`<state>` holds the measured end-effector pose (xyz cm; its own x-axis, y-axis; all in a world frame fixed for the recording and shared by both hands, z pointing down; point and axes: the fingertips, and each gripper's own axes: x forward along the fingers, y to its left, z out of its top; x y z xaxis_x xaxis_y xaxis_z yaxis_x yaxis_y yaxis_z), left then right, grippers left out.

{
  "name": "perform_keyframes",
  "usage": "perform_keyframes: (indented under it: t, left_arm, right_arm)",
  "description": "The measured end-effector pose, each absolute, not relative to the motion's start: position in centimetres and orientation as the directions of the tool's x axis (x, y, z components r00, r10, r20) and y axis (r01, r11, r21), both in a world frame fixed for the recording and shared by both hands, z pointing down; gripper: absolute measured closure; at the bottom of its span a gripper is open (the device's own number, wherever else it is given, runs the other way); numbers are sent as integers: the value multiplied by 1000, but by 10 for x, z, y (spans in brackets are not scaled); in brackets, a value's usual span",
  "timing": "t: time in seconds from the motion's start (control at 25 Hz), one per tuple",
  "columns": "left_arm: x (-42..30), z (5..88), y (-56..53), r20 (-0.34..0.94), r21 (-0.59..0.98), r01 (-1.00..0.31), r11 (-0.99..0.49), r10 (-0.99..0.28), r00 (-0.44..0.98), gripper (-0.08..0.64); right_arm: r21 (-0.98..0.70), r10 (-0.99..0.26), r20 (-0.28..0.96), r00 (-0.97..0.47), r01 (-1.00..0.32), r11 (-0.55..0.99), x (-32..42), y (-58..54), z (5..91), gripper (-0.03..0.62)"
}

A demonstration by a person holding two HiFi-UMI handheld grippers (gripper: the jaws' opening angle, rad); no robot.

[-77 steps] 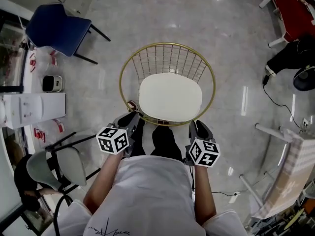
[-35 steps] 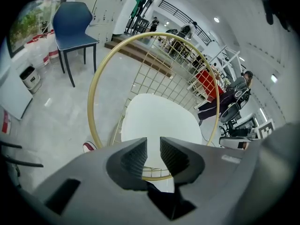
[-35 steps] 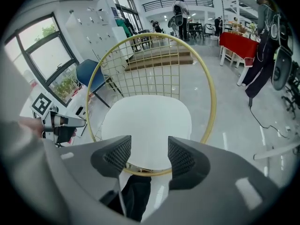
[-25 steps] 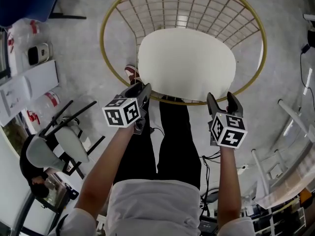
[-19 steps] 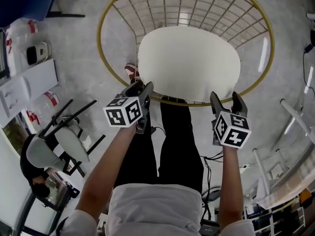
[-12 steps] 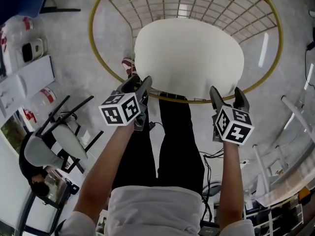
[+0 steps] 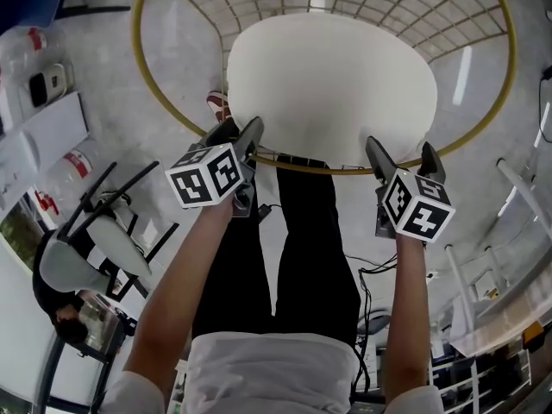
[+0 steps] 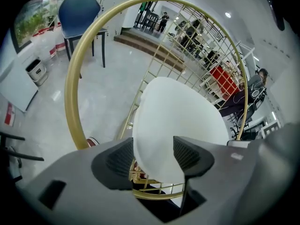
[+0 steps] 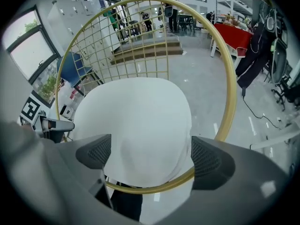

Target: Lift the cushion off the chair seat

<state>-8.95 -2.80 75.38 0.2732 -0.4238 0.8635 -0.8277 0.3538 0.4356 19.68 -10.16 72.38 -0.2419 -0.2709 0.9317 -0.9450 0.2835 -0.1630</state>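
A white oval cushion (image 7: pixel 332 84) lies on the seat of a gold wire chair (image 7: pixel 172 115). My left gripper (image 7: pixel 240 136) hangs over the cushion's near left edge and points steeply down. Its jaws are opening. In the left gripper view the cushion (image 8: pixel 180 121) fills the gap of the left gripper (image 8: pixel 152 156), and the pads do not press on it. My right gripper (image 7: pixel 402 155) is at the near right edge, jaws also opening. The cushion (image 9: pixel 140 121) and the gold front rim (image 9: pixel 154 189) show between the spread pads of the right gripper (image 9: pixel 152 158), untouched.
The person's dark-trousered legs (image 7: pixel 302 231) stand just in front of the chair. A grey chair (image 7: pixel 86 257) and a white cabinet (image 7: pixel 43 136) are at the left, and a blue chair (image 8: pixel 79 13) stands beyond. A red table (image 9: pixel 234 34) and cables (image 7: pixel 371 270) lie to the right.
Both grippers have sunk toward the cushion's front edge and their jaws have spread wider. The cushion and chair ring look larger and nearer.
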Motion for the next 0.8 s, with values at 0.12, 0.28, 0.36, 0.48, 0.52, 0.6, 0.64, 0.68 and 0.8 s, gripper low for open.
perform_keyframes:
  t: [0.12, 0.28, 0.36, 0.48, 0.52, 0.6, 0.64, 0.68, 0.8]
  left_arm:
    - [-89, 756, -30, 864, 433, -830, 351, -425, 271, 295]
    - [-88, 757, -29, 866, 427, -839, 338, -421, 271, 293]
    - [-88, 757, -29, 867, 427, -838, 340, -419, 271, 293]
    - [-88, 757, -31, 875, 414, -840, 350, -410, 260, 293]
    - [-88, 758, -32, 879, 405, -842, 357, -404, 252, 293]
    - [-89, 760, -33, 887, 389, -844, 369, -396, 236, 293]
    - [-89, 761, -33, 891, 381, -845, 375, -393, 228, 293]
    - [-88, 762, -33, 894, 374, -845, 382, -390, 220, 293]
    - [-89, 763, -35, 900, 363, -842, 399, -385, 206, 289]
  right_arm:
    - [-170, -263, 934, -244, -946, 275, 195, -104, 728, 40]
    - [-175, -241, 940, -240, -949, 262, 190, -103, 736, 23]
    - [-169, -238, 944, -230, -953, 250, 189, -104, 738, 18]
    - [-149, -240, 948, -207, -960, 238, 190, -106, 741, 18]
    - [-143, -241, 950, -200, -962, 234, 190, -106, 742, 17]
    - [-135, -240, 952, -189, -965, 225, 190, -107, 745, 17]
    - [-133, -240, 953, -186, -967, 219, 190, -107, 747, 17]
    - [-132, -240, 953, -182, -968, 212, 190, -108, 748, 17]
    - [-125, -240, 956, -171, -973, 193, 190, -111, 752, 17]
